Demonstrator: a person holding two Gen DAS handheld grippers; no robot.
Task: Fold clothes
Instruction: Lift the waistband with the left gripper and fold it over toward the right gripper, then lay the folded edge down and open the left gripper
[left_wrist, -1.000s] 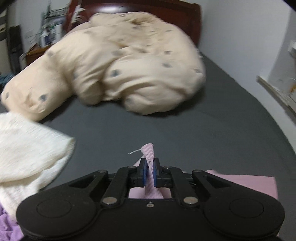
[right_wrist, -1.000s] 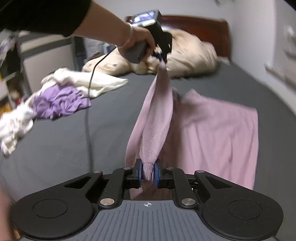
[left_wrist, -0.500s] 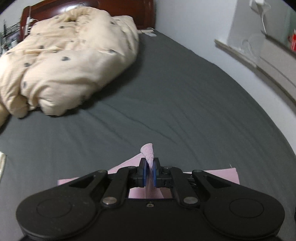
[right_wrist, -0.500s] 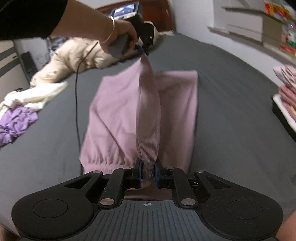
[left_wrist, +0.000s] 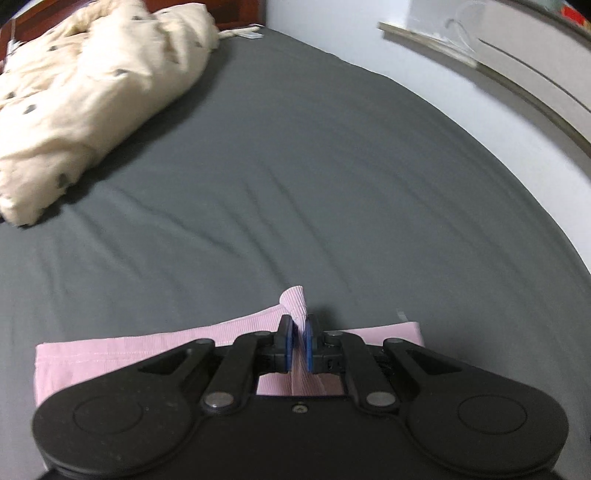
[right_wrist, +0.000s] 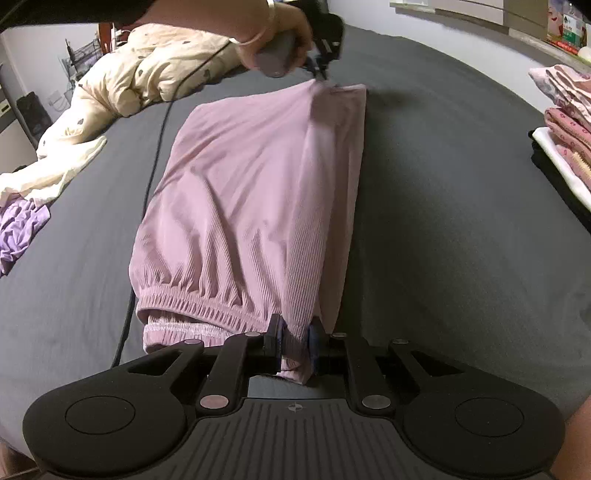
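between both tools (right_wrist: 293, 341), pink trousers (right_wrist: 251, 192) seemingly taut

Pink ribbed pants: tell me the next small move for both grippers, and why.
Probably lower both ends and let go. The pink ribbed pants lie doubled lengthwise on the grey sheet, mostly resting flat, while the right gripper pinches the waistband end and the left gripper pinches the far end, both slightly raised.

Left gripper (left_wrist: 299, 341) jaws pinch pink garment (left_wrist: 147, 345) on grey bed (left_wrist: 295, 166).
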